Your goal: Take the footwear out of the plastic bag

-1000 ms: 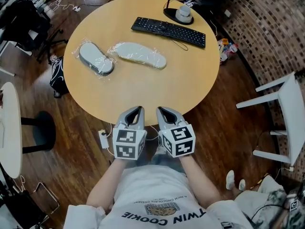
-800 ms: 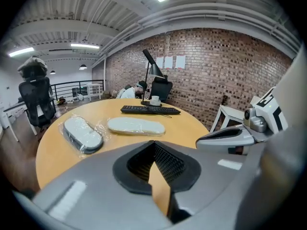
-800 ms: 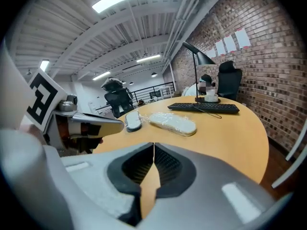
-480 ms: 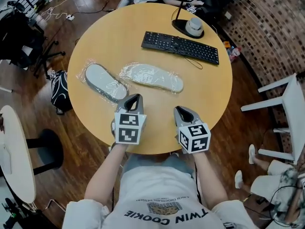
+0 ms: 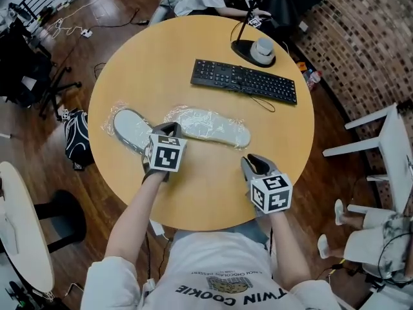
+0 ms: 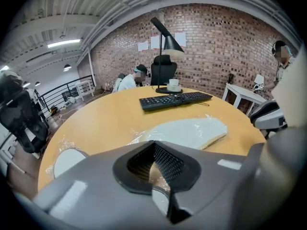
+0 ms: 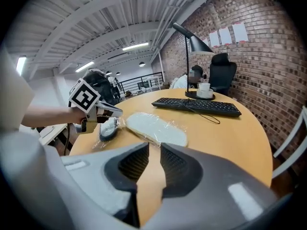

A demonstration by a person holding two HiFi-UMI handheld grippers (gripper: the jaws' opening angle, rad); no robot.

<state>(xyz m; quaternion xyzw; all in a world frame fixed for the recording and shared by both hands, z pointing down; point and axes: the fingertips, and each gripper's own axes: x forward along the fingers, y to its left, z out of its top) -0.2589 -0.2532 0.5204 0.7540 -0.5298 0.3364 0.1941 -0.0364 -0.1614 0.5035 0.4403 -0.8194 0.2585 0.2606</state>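
A person holds a two-jaw gripper in each hand over a round light-wood table (image 5: 161, 57). Two pieces of footwear lie side by side on the table's left half, each still inside its own crinkled clear plastic bag (image 5: 111, 123). On the left is a grey-rimmed slipper (image 5: 131, 128), and just beside it is a long, flat, off-white slipper (image 5: 210, 125).

The left gripper (image 5: 168, 130) hangs over the near end of the grey-rimmed slipper, jaw tips together, with nothing visibly clamped (whether it touches the plastic is unclear). The right gripper (image 5: 253, 162) is over bare wood near the off-white slipper. Its jaws have just been opening and stand a narrow gap apart, empty.

A black keyboard (image 5: 244, 81) and a black desk lamp (image 5: 240, 47) sit at the far side.
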